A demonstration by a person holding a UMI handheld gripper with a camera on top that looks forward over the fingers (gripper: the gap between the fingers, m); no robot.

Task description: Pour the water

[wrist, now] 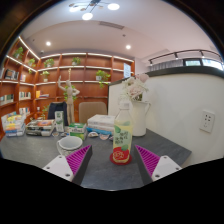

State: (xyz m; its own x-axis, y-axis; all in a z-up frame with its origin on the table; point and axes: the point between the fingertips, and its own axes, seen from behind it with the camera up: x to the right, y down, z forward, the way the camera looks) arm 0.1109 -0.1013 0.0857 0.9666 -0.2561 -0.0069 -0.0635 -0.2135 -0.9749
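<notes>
On a cluttered grey table (pixel 100 165), a clear plastic bottle with red label (pixel 122 140) stands just ahead of the gripper (pixel 113 160), whose open fingers should straddle its middle squarely before closing.

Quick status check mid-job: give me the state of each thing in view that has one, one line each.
gripper: fingers open, holding nothing
bottle: upright on the table, just ahead of the fingers, not gripped; cap state unclear
bowl: upright on the table left of the bottle, contents not visible
vase: upright behind the bottle, holding flowers
table: cluttered with boxes at the far left
</notes>
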